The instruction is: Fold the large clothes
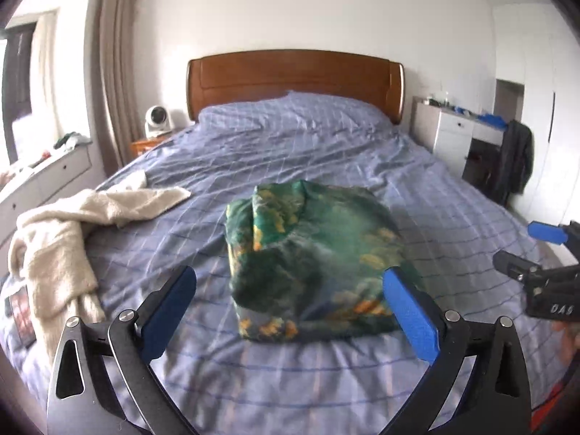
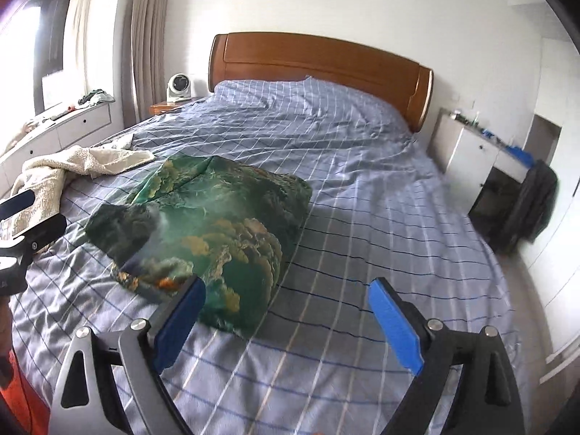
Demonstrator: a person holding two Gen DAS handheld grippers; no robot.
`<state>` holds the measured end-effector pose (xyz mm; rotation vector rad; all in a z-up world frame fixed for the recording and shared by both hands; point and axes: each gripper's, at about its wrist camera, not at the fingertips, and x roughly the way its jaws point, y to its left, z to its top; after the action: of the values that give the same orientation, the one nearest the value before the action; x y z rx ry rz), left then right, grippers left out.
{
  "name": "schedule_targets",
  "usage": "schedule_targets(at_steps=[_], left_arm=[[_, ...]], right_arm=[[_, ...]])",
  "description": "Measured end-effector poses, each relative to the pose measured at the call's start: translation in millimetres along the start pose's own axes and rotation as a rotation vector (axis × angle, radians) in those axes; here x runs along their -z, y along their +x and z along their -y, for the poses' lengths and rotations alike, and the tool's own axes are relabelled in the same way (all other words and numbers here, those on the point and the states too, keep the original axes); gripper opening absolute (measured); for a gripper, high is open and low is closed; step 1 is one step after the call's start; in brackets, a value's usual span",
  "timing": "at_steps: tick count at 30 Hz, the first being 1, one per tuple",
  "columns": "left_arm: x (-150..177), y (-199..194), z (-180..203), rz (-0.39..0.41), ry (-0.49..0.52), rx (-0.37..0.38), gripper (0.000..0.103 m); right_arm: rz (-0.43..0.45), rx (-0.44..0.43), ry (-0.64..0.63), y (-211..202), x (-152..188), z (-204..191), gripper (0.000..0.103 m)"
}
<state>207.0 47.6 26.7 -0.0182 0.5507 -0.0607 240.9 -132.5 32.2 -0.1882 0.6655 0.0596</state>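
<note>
Both grippers hover with their blue-padded fingers spread wide and nothing between them. Seen from its own camera, the left gripper (image 1: pixel 290 290) frames the near end of the folded green garment (image 1: pixel 311 257), while the right gripper (image 2: pixel 286 301) sits just off that bundle's right edge, its left finger (image 2: pixel 181 322) overlapping the cloth in view. That green, cloud-printed garment lies folded into a thick packet on the blue checked bedspread (image 1: pixel 290 152), near the foot of the bed. Left of the garment sprawls a cream fleece garment (image 1: pixel 72 232), unfolded. Beyond the garment stands the wooden headboard (image 1: pixel 293 76).
</note>
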Motion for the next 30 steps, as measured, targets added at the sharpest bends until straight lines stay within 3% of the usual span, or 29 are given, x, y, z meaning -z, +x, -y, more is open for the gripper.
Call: schedule_targets(at_steps=[9, 14, 17, 22, 30], left_arm=[[24, -27, 14, -0.033, -0.024, -0.082, 0.103], [39, -46, 10, -0.086, -0.111, -0.102, 0.103], [49, -55, 11, -0.151, -0.086, -0.125, 0.103], [65, -69, 9, -0.192, -0.074, -0.124, 0.102], [70, -79, 8, -0.190, -0.056, -0.119, 0.102]], right_arm=[[0.021, 0.036, -0.030, -35, 25, -7, 0.094], [-0.001, 0.009, -0.009, -52, 43, -12, 0.094], [-0.027, -0.002, 0.005, -65, 57, -16, 0.094], [-0.075, -0.020, 0.004, -77, 75, -26, 0.094], [-0.081, -0.028, -0.019, -87, 81, -36, 0.094]])
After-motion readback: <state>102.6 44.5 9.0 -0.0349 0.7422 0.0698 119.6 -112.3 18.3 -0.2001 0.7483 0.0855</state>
